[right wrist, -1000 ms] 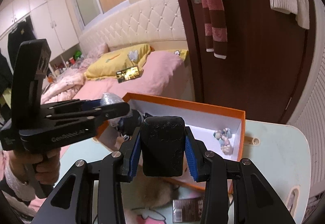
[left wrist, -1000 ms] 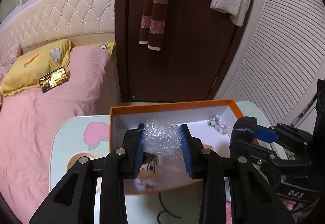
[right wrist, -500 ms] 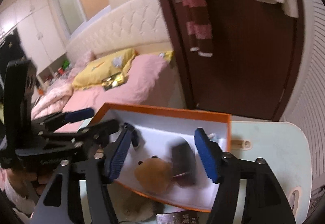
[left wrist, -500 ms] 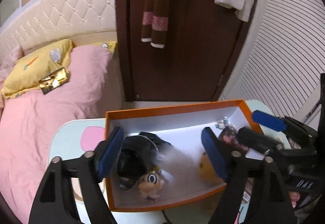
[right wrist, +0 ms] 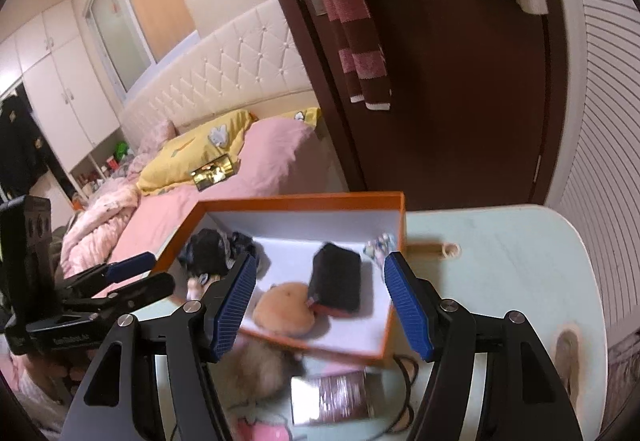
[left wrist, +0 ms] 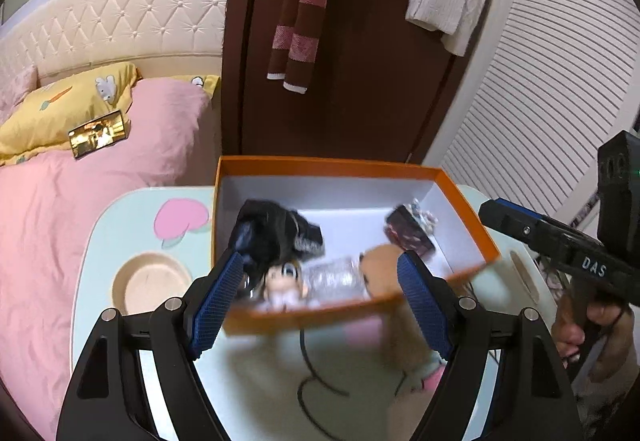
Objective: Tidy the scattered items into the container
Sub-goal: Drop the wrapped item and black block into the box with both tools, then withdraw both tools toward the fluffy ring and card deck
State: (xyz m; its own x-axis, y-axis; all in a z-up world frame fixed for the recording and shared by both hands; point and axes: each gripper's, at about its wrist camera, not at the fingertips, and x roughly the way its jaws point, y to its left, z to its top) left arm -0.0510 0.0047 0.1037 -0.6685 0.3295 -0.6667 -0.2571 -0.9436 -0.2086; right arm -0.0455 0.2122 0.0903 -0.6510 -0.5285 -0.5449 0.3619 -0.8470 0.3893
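Note:
An orange box (left wrist: 328, 166) with a white inside stands on the pale table; it also shows in the right wrist view (right wrist: 304, 198). In it lie a crumpled clear plastic wrap (left wrist: 336, 275), a small doll (left wrist: 282, 281), a black bundle (left wrist: 276, 229), a brown plush (right wrist: 282, 307) and a black pouch (right wrist: 336, 281). My left gripper (left wrist: 320, 301) is open and empty above the box's near wall. My right gripper (right wrist: 320, 301) is open and empty above the box. A furry plush (right wrist: 256, 365) and a dark red packet (right wrist: 336, 395) lie on the table outside the box.
The table (right wrist: 500, 261) has a pale green cartoon top and a black cable (left wrist: 316, 381) on it. A pink bed (left wrist: 80, 193) lies to the left, a brown door (left wrist: 360, 81) with hanging clothes behind the box, slatted doors (left wrist: 540, 81) to the right.
The left gripper opened and let the plastic wrap drop into the box. The right gripper opened and let the black pouch drop into the box. Both pulled back a little.

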